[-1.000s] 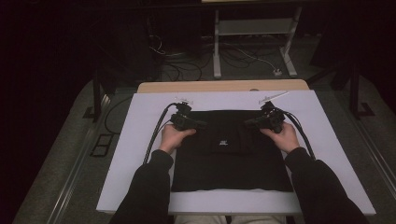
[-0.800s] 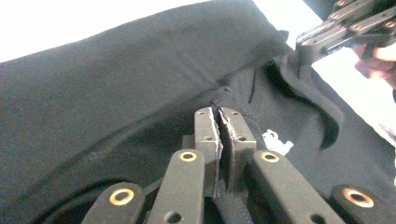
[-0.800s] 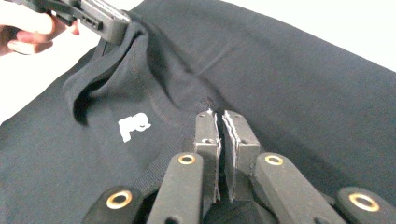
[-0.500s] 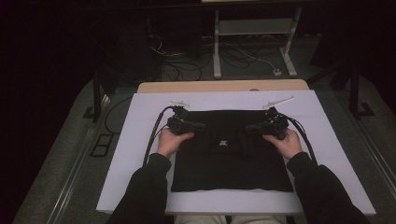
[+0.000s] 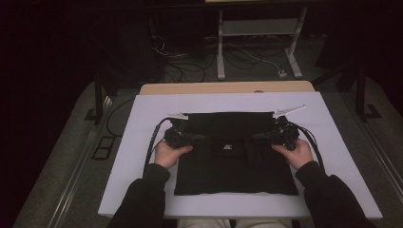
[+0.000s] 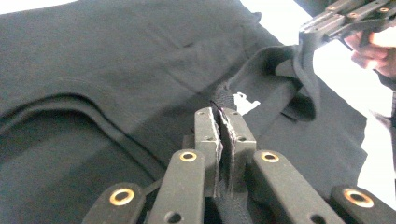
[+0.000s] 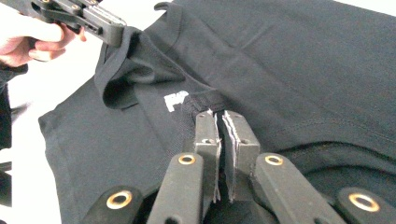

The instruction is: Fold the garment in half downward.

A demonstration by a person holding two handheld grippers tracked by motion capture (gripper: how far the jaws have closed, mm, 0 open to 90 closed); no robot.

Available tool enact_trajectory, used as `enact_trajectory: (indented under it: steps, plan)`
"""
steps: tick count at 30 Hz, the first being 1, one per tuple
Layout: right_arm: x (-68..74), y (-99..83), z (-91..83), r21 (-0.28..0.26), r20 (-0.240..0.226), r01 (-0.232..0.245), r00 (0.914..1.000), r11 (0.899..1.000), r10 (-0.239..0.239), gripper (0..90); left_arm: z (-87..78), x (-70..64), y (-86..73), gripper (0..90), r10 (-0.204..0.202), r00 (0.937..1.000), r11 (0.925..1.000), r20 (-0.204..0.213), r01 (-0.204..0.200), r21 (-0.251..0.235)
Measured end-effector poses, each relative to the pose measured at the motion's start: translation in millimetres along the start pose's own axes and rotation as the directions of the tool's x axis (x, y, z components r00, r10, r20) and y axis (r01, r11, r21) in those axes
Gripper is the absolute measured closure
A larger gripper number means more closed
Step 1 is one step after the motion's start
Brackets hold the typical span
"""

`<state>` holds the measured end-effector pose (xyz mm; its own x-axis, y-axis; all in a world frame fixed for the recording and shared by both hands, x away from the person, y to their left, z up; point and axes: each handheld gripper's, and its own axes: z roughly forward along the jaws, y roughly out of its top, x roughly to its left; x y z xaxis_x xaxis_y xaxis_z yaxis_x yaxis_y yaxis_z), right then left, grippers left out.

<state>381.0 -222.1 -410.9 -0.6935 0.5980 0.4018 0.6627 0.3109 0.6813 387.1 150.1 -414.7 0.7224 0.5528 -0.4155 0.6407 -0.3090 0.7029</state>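
A black T-shirt (image 5: pixel 233 171) lies spread on the white board (image 5: pixel 133 156), with a small white label (image 5: pixel 227 147) near its middle. My left gripper (image 5: pixel 202 139) sits over the shirt's left side, jaws pointing inward. In the left gripper view it (image 6: pixel 222 116) is shut on a fold of the black fabric beside the white label (image 6: pixel 244 102). My right gripper (image 5: pixel 256 138) mirrors it on the right side. In the right gripper view it (image 7: pixel 219 116) is also shut on a raised fold. The collar (image 7: pixel 119 79) hangs lifted from the left gripper (image 7: pixel 112 30).
The board rests on a wooden table (image 5: pixel 228 88). Behind the table are a metal stand (image 5: pixel 221 52) and loose floor cables (image 5: pixel 247 59). Black cables (image 5: pixel 154 137) loop from each gripper over the board. Bare board lies left, right and beyond the shirt.
Both grippers have moved from the shirt's upper corners toward the person and turned inward, taking folds of fabric with them.
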Motion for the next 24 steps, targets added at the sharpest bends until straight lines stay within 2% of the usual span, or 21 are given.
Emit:
enact_trajectory:
  steps: [13,24]
  plan:
    - [10.4,-10.8,-9.6,-0.004,-0.006,-0.008,0.9999,1.0,0.008,83.3,-6.4,-12.8,-8.2,84.5,0.014,0.9998,0.9999,0.012,-0.014,-0.005]
    - [20.1,-25.2,-12.4,0.018,-0.017,-0.011,0.9998,1.0,0.011,83.3,-11.8,-23.1,-19.7,84.4,0.023,0.9995,0.9992,0.021,-0.024,0.032]
